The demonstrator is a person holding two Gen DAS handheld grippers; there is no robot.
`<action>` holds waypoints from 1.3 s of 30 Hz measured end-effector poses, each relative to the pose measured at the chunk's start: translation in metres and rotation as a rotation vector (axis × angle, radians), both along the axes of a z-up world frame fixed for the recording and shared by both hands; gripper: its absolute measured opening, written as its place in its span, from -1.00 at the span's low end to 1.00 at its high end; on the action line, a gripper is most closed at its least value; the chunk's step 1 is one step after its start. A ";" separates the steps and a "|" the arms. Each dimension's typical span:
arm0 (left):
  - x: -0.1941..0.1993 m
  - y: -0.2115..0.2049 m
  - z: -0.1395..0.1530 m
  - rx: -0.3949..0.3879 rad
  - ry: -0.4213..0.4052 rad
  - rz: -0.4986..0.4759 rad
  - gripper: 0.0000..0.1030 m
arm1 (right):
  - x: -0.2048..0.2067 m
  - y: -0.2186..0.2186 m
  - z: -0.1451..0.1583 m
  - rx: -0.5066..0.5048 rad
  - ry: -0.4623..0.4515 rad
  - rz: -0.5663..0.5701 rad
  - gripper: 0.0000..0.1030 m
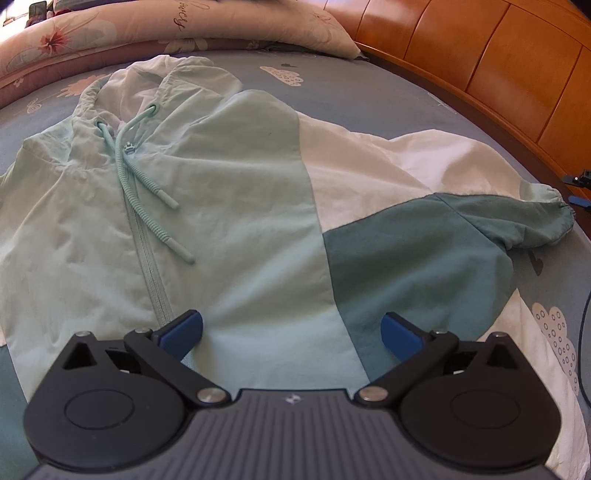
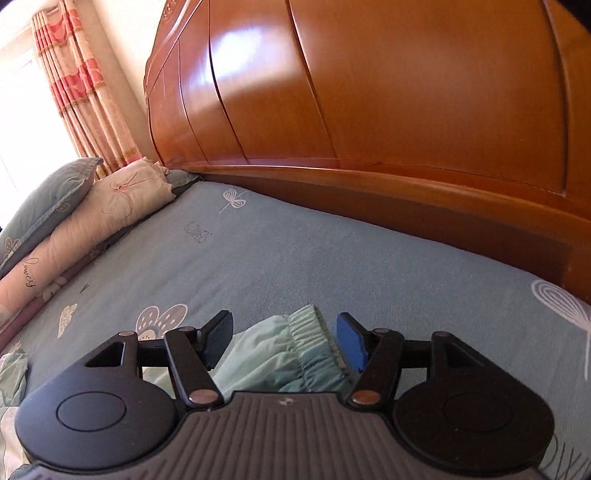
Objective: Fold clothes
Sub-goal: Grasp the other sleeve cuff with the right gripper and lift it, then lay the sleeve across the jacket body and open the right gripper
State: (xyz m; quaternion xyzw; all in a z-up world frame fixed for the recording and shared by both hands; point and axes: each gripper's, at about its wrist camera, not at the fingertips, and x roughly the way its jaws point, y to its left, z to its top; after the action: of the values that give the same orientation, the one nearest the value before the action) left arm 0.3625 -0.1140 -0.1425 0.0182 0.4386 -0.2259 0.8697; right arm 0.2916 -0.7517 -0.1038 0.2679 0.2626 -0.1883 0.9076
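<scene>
A hooded jacket [image 1: 229, 206] in mint, white and dark teal lies front-up and spread on the bed, zipped, with its drawstrings [image 1: 147, 192] loose on the chest. One sleeve stretches right to an elastic cuff [image 1: 557, 214]. My left gripper [image 1: 291, 332] hovers open over the lower front panel, holding nothing. In the right wrist view the same elastic cuff [image 2: 310, 347] lies between the spread fingers of my right gripper [image 2: 284, 339], which is open around it. I also glimpse the right gripper's fingertip [image 1: 578, 201] at the far right of the left wrist view.
The blue-grey patterned bedsheet [image 2: 295, 251] stretches to a tall wooden headboard [image 2: 369, 92] close beyond the cuff. Folded quilts and pillows [image 1: 147, 29] line the far side. A curtain [image 2: 81, 92] hangs by a bright window. A dark cable [image 1: 583, 332] runs along the right edge.
</scene>
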 end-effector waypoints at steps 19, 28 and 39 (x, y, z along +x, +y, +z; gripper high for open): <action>0.005 -0.010 0.001 0.051 0.025 0.034 0.98 | 0.017 -0.026 -0.026 0.274 0.050 0.322 -0.29; 0.006 -0.015 0.001 0.085 0.033 0.040 0.98 | -0.024 0.007 -0.005 0.039 0.190 0.387 -0.82; 0.000 -0.070 0.043 -0.024 -0.033 -0.091 0.98 | -0.055 -0.003 -0.019 0.100 0.190 0.331 -0.84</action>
State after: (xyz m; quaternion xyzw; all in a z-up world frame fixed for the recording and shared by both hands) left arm 0.3622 -0.1837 -0.0993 0.0315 0.4204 -0.2702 0.8656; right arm 0.2362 -0.7543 -0.1224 0.2467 0.3966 -0.0479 0.8829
